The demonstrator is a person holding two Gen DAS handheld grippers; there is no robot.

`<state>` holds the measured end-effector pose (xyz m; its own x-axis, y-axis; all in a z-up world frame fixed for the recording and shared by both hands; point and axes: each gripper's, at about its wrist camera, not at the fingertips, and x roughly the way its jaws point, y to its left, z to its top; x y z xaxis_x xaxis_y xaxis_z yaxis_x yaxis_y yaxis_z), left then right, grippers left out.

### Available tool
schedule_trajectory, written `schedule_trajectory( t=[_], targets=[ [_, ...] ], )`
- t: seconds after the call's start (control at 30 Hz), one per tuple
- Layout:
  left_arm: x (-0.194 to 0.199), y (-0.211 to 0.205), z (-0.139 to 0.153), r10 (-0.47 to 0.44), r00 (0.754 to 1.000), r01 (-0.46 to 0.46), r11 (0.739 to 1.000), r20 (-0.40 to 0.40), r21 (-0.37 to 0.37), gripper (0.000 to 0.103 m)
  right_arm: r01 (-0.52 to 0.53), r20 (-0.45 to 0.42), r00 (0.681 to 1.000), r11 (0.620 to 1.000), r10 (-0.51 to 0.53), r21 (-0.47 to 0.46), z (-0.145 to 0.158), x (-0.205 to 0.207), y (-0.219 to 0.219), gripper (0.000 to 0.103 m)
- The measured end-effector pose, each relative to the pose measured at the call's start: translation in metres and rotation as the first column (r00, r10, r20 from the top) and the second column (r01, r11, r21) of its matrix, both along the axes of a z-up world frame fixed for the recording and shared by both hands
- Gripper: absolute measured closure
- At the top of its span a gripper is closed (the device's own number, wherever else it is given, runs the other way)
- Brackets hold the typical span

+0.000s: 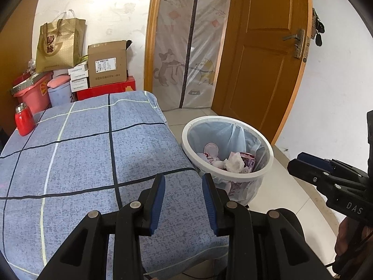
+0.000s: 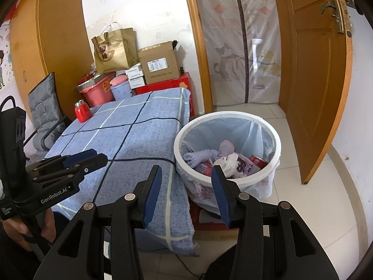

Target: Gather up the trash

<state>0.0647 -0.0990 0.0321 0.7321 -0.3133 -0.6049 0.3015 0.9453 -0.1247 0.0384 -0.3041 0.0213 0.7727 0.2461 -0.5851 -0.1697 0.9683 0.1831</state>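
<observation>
A white trash bin [image 1: 268, 163] with a clear liner stands on the floor beside the table's right edge; it also shows in the right wrist view [image 2: 277, 144]. Inside lie crumpled tissue [image 1: 234, 162], a pink lid [image 1: 211, 149], and red and purple wrappers [image 2: 256, 162]. My left gripper [image 1: 183, 179] is open and empty above the table's near right corner. My right gripper [image 2: 187, 170] is open and empty, between the table edge and the bin. Each gripper also shows in the other's view: the right one in the left wrist view [image 1: 303, 161] and the left one in the right wrist view [image 2: 93, 156].
The table has a blue checked cloth [image 1: 81, 158], [image 2: 130, 135]. A red flask [image 1: 24, 122], [image 2: 82, 111] stands at its far left corner. Boxes, a gold bag [image 1: 59, 46] and tubs are stacked against the wall. A grey-cushioned chair [image 2: 44, 109] is left; a wooden door [image 2: 312, 81] stands open at the right.
</observation>
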Motion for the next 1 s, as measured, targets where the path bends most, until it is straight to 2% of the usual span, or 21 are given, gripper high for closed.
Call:
schedule_trajectory(
  t=[1.0],
  targets=[
    [-0.0022, -0.0007, -0.0022, 0.006, 1.000, -0.006, 1.000, 0.002, 0.011, 0.070, -0.004, 0.001, 1.000, 1.000, 0.004, 0.000, -0.0011, 0.0012, 0.0003, 0.058]
  ],
)
